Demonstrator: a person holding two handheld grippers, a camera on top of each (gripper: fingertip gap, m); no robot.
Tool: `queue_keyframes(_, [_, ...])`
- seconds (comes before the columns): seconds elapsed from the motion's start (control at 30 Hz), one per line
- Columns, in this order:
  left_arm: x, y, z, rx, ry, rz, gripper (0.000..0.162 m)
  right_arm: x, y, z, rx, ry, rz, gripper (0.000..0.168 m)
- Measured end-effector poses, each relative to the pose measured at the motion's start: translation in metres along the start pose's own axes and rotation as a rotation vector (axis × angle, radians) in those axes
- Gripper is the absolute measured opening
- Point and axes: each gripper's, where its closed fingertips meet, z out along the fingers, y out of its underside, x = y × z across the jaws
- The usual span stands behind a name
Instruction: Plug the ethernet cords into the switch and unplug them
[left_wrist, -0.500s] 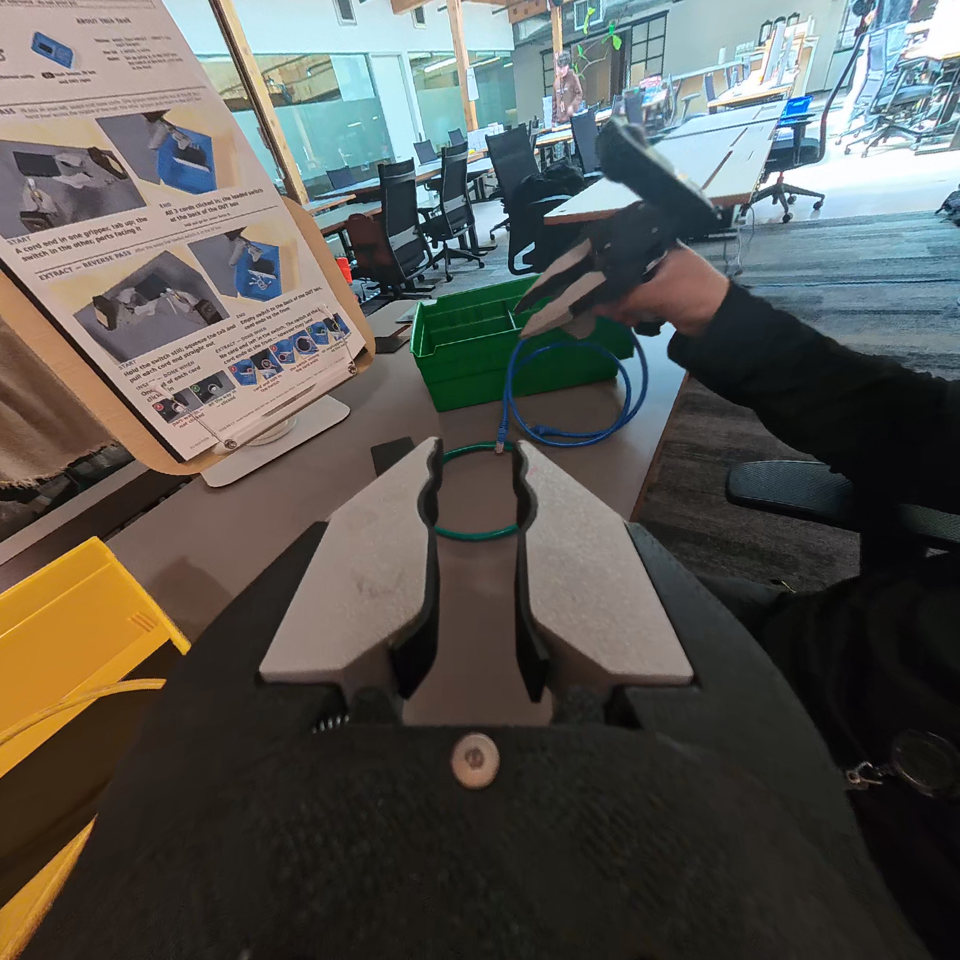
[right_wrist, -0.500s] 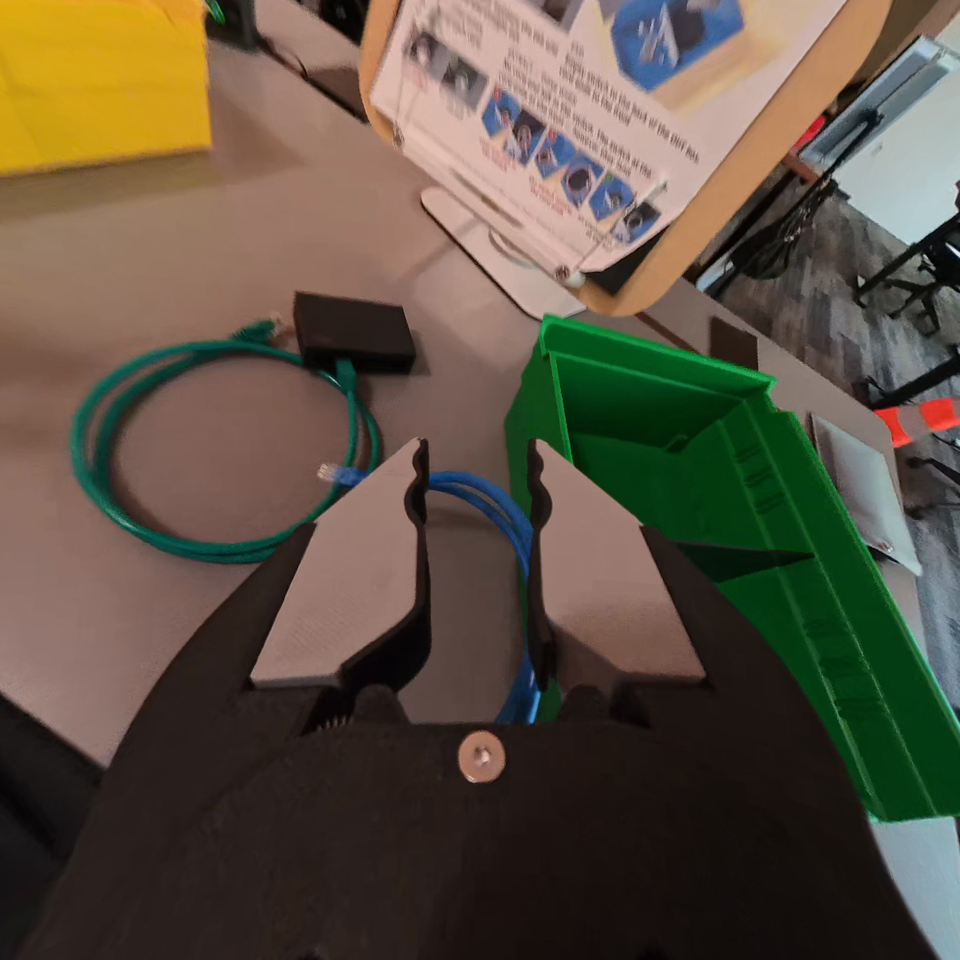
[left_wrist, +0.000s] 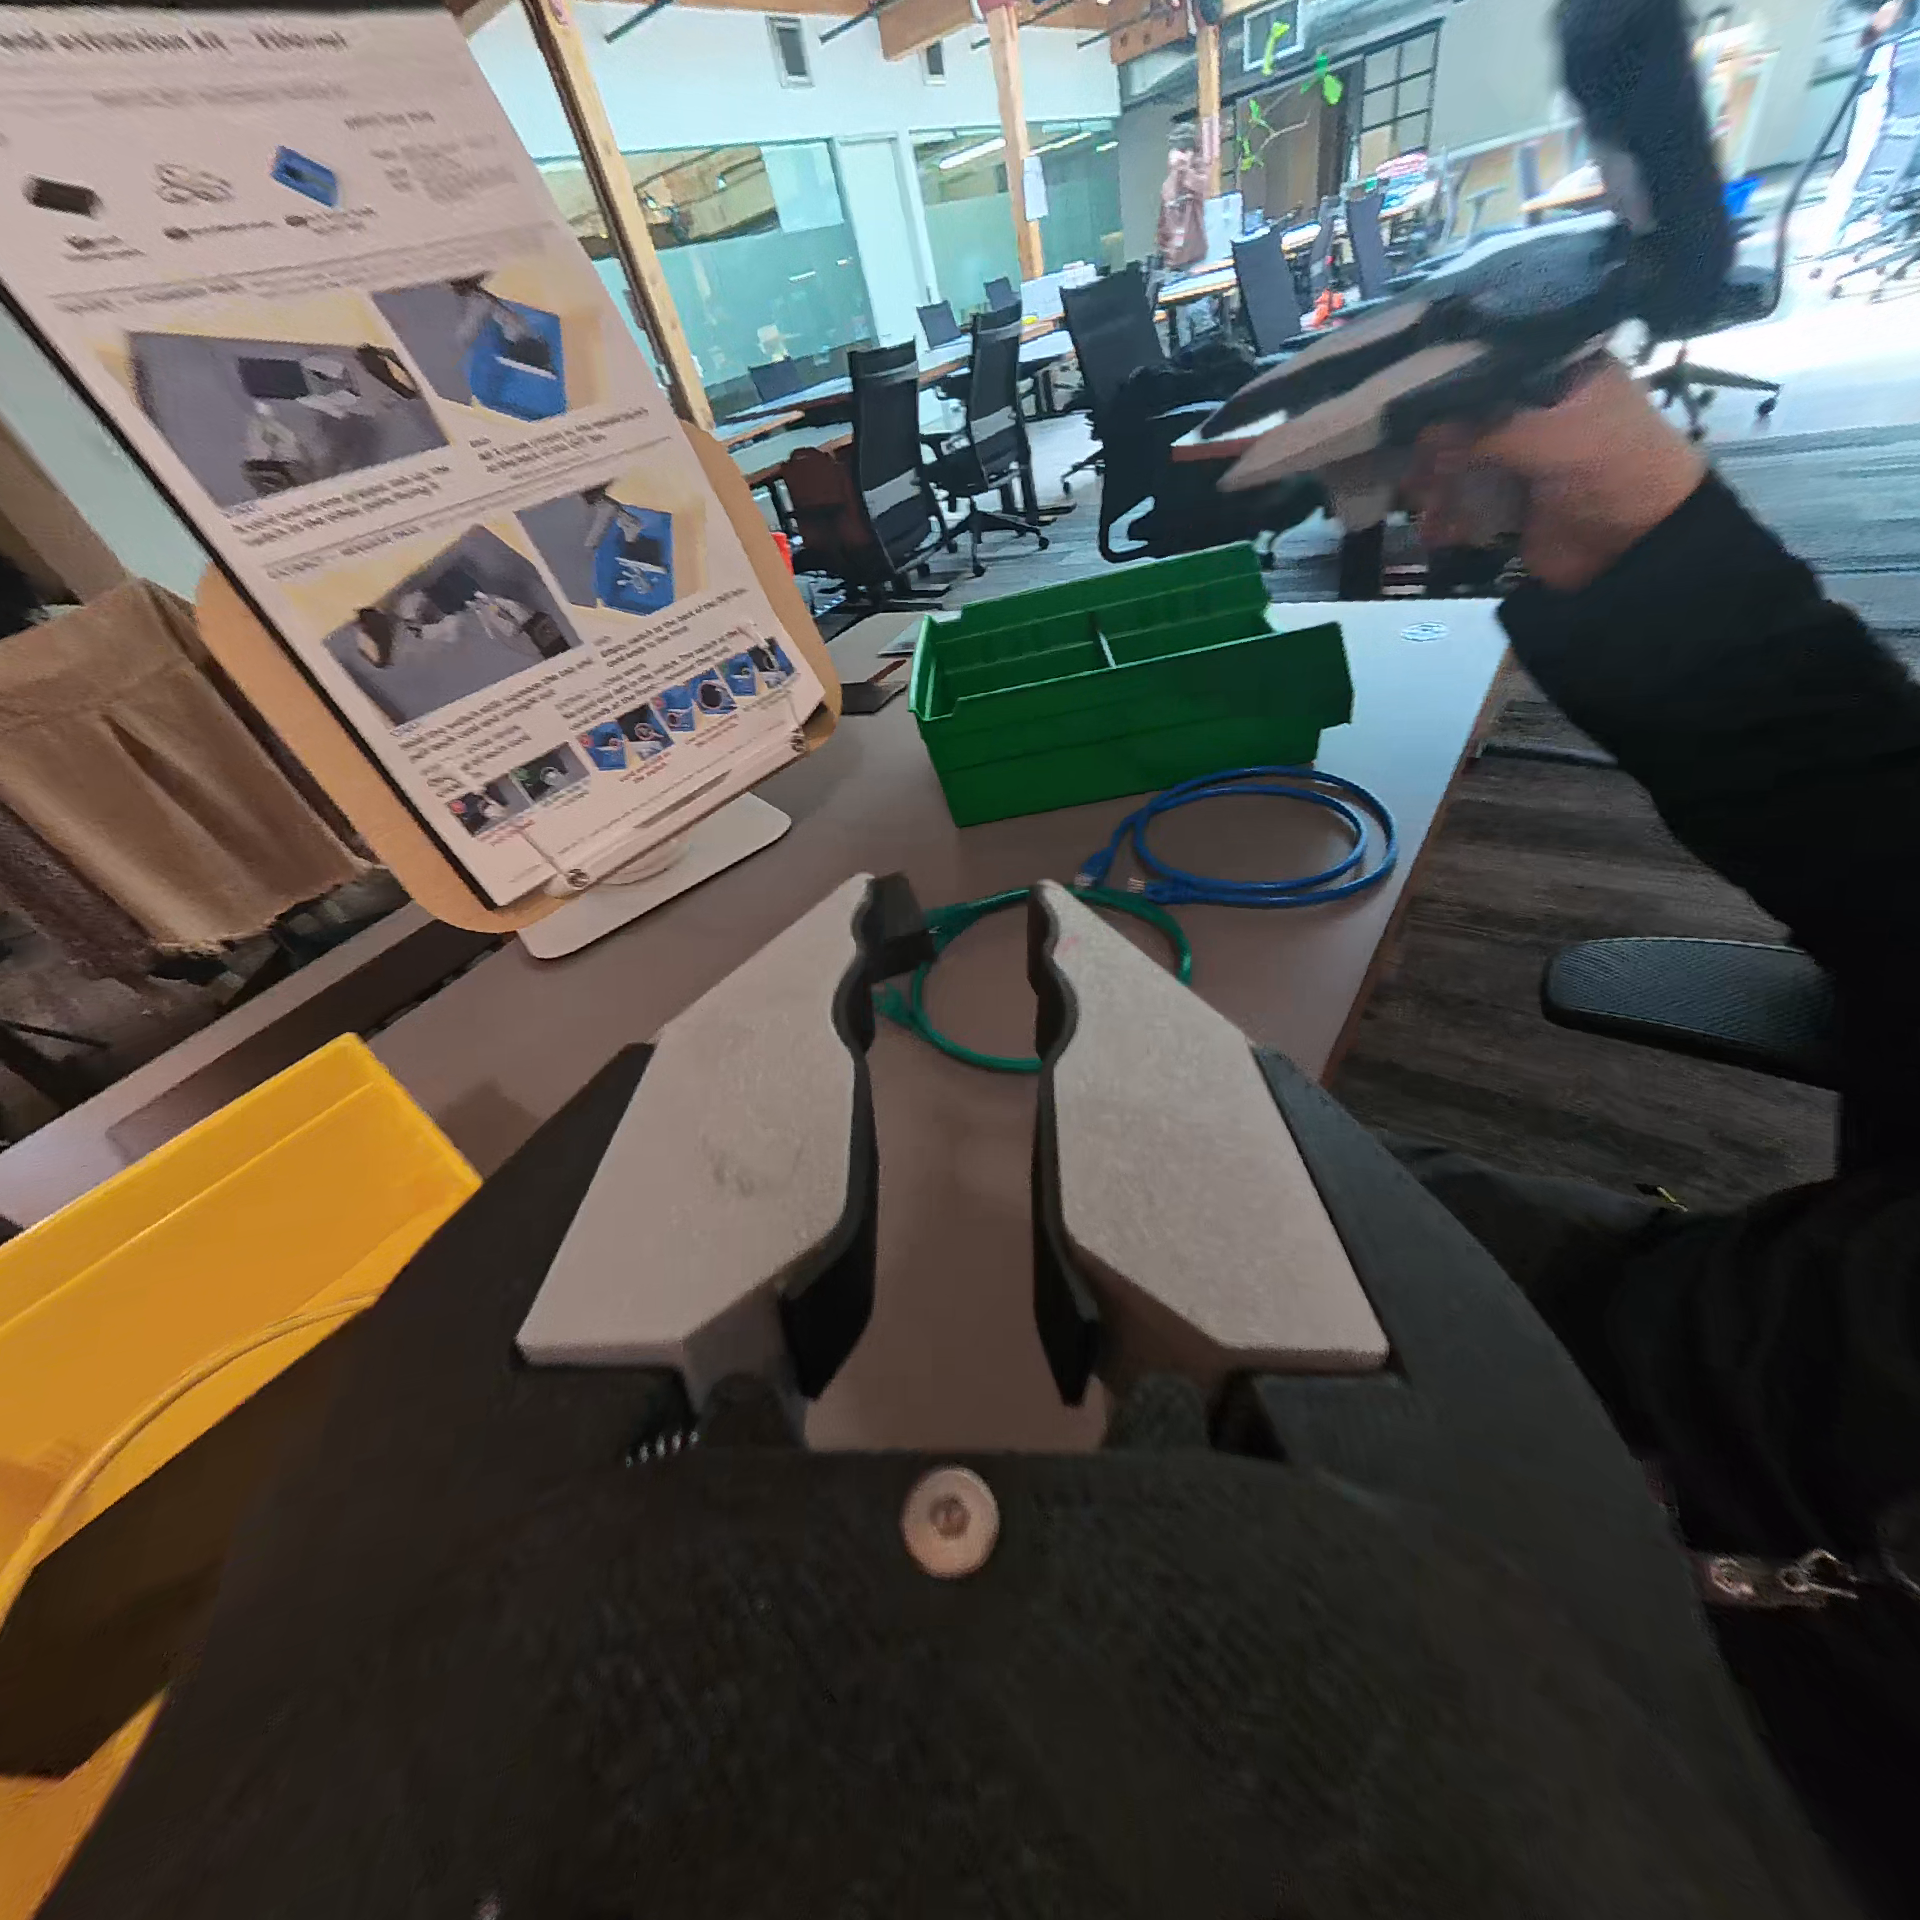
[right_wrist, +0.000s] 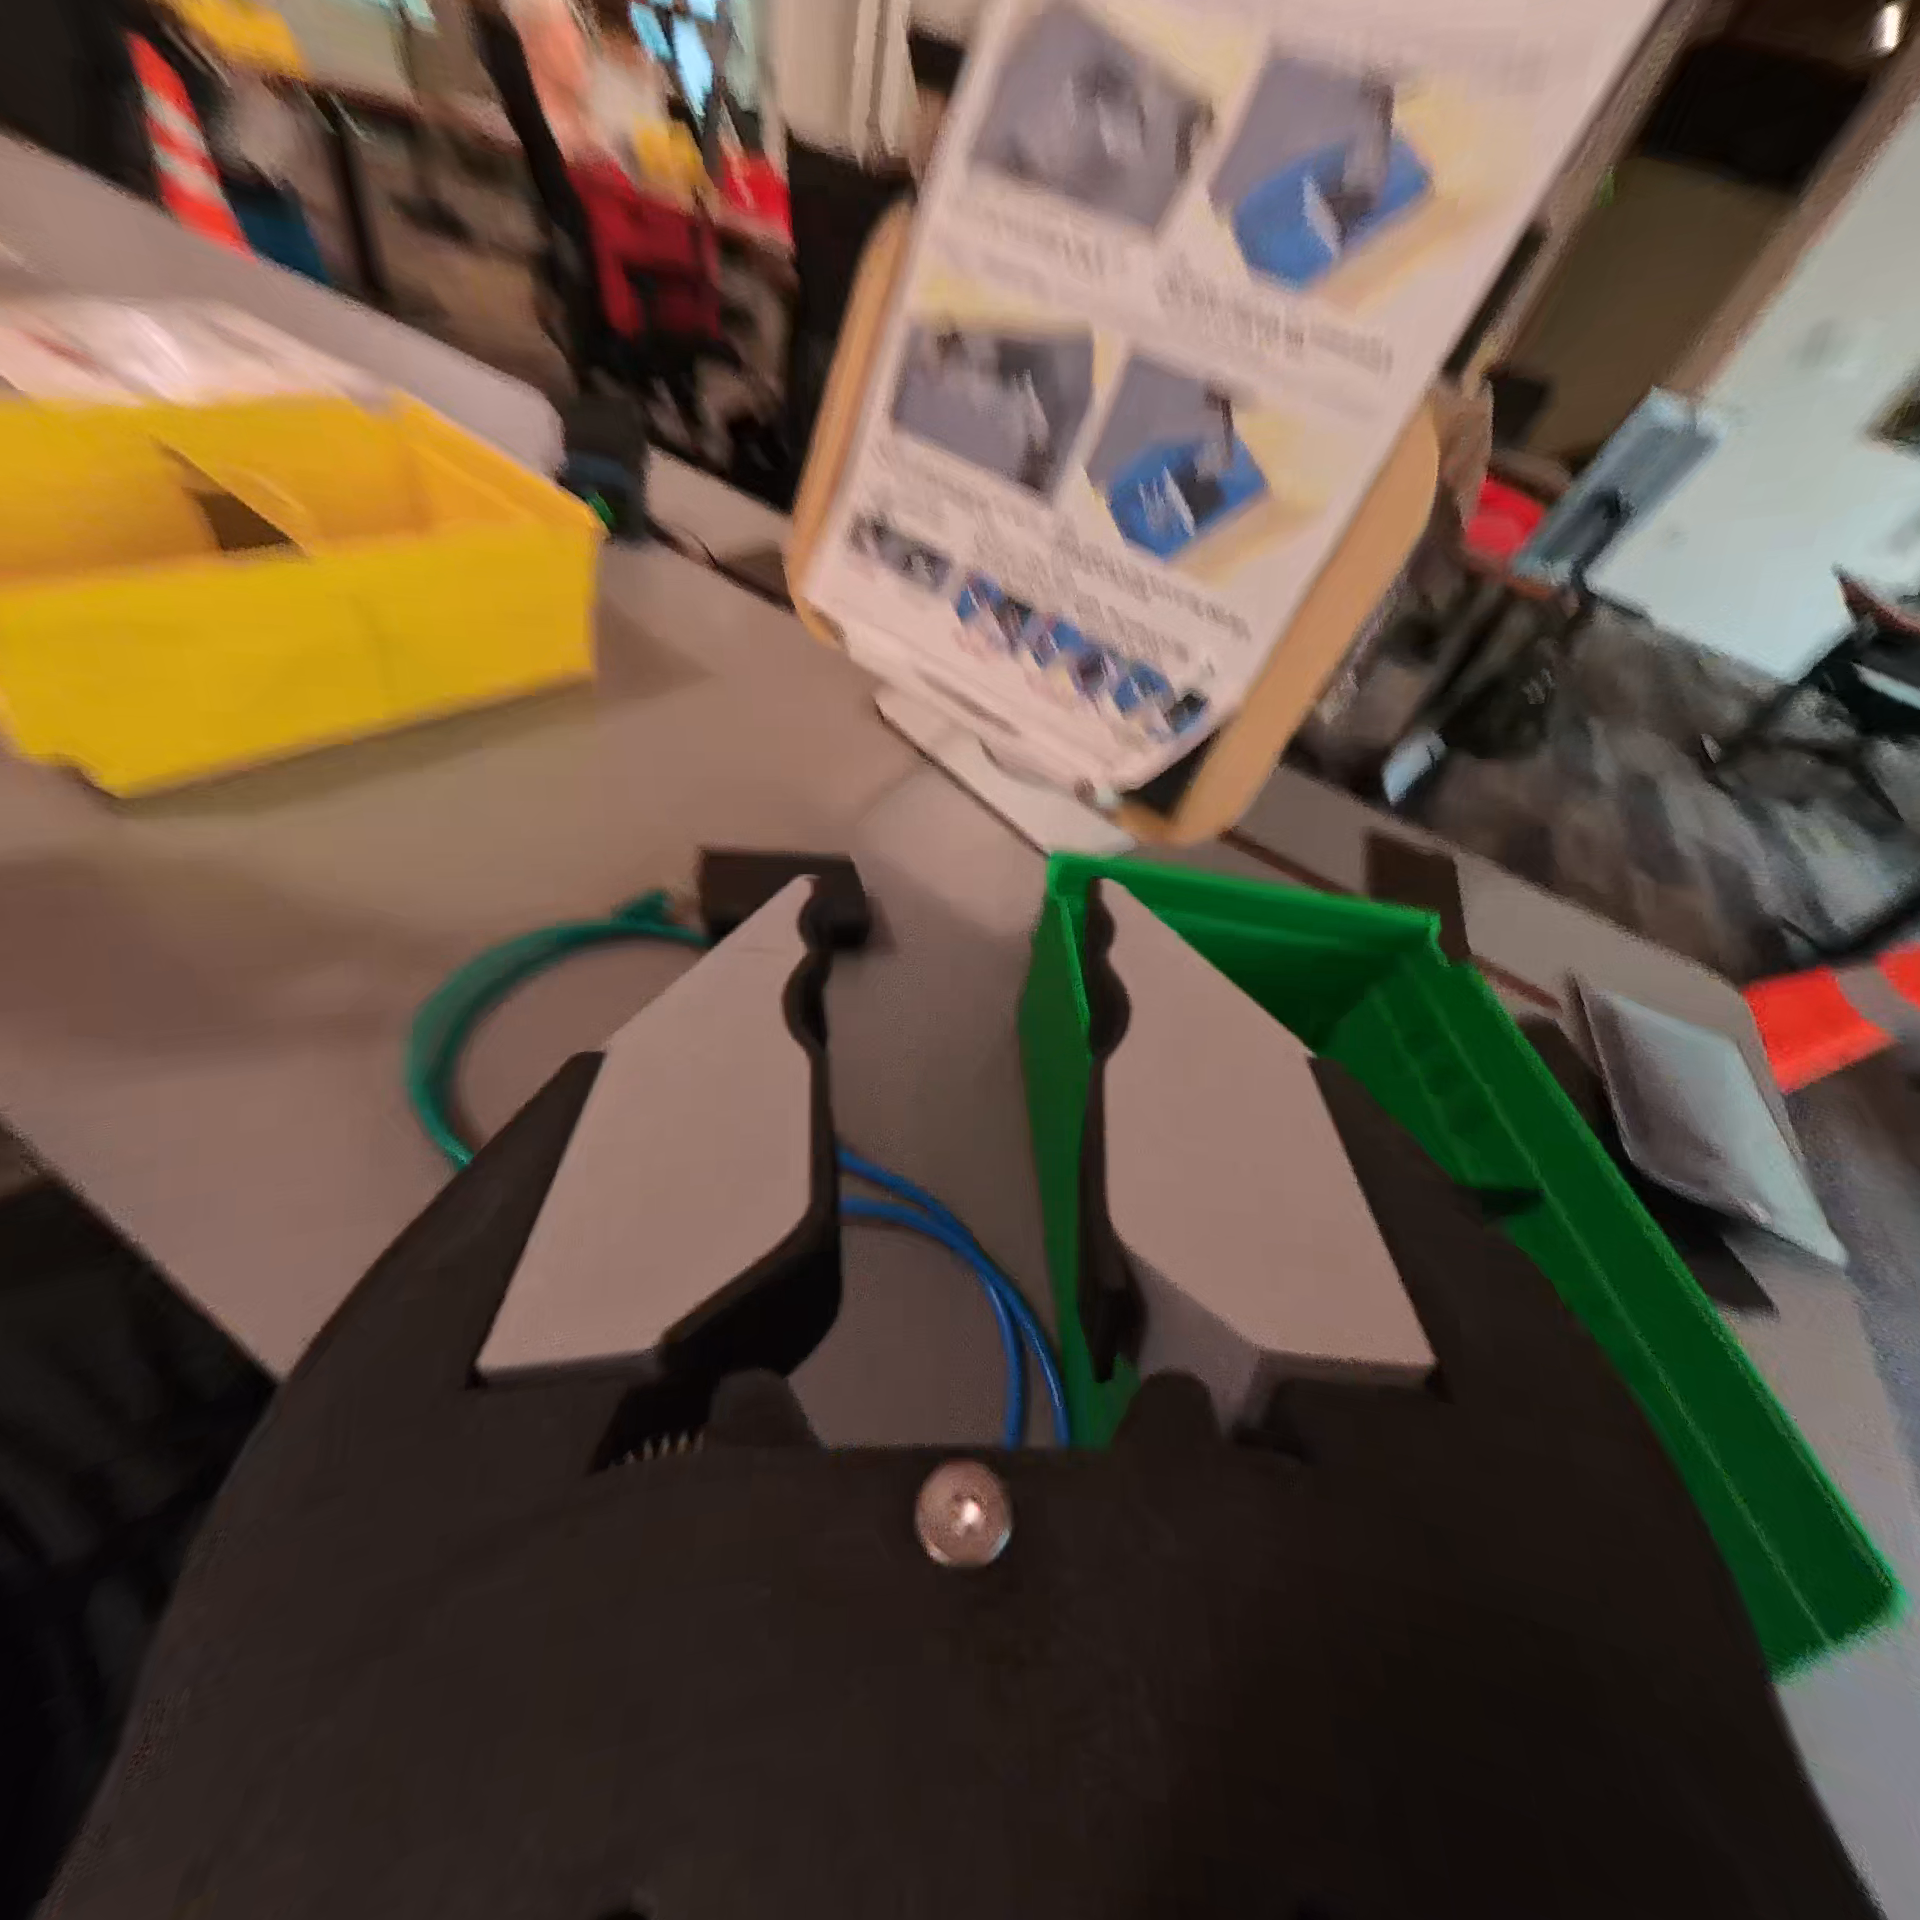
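Note:
A small black switch (left_wrist: 900, 925) sits on the grey table, partly hidden behind my left gripper's left finger; it also shows in the right wrist view (right_wrist: 743, 881). A coiled green cord (left_wrist: 966, 1055) lies beside it (right_wrist: 452, 1039). A coiled blue cord (left_wrist: 1268, 831) lies flat nearer the green bin (right_wrist: 987, 1299). My left gripper (left_wrist: 951, 904) is open and empty, held back from the switch. My right gripper (right_wrist: 951, 904) is open wide and empty, raised above the cords; it shows high at the right in the left wrist view (left_wrist: 1218, 455).
A green bin (left_wrist: 1122, 717) stands behind the blue cord (right_wrist: 1455, 1122). A yellow bin (left_wrist: 208, 1226) stands at the left (right_wrist: 312, 644). An instruction board on a stand (left_wrist: 416, 468) is at the back. The table edge and a chair armrest (left_wrist: 1683, 997) are to the right. About 35 cm separates my left fingertips from my right.
My right gripper has lifted up and away from the blue cord and opened wider; the cord now lies flat. My left gripper has opened wider and shifted, so the switch shows at its left finger.

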Motion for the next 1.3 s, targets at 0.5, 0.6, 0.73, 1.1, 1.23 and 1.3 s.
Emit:
queue_keyframes(0.5, [-0.108, -0.051, -0.118, 0.341, -0.628, -0.097, 0.14, 0.012, -0.084, -0.114, 0.429, 0.254, -0.03, 0.101])
queue_keyframes(0.6, [-0.108, -0.052, -0.122, 0.341, -0.637, -0.087, 0.142, 0.009, -0.081, -0.106, 0.406, 0.236, -0.037, 0.104])
queue_keyframes(0.73, [-0.109, -0.052, -0.121, 0.342, -0.634, -0.083, 0.143, 0.012, -0.079, -0.103, 0.396, 0.262, -0.05, 0.105])
queue_keyframes(1.1, [-0.105, -0.052, -0.118, 0.342, -0.612, -0.073, 0.139, 0.016, -0.082, -0.108, 0.414, 0.272, -0.043, 0.106])
queue_keyframes(1.23, [-0.105, -0.054, -0.121, 0.354, -0.625, -0.065, 0.136, 0.017, -0.082, -0.109, 0.419, 0.277, -0.044, 0.106])
queue_keyframes(1.3, [-0.107, -0.056, -0.125, 0.377, -0.647, -0.049, 0.136, 0.018, -0.082, -0.109, 0.42, 0.28, -0.043, 0.105])
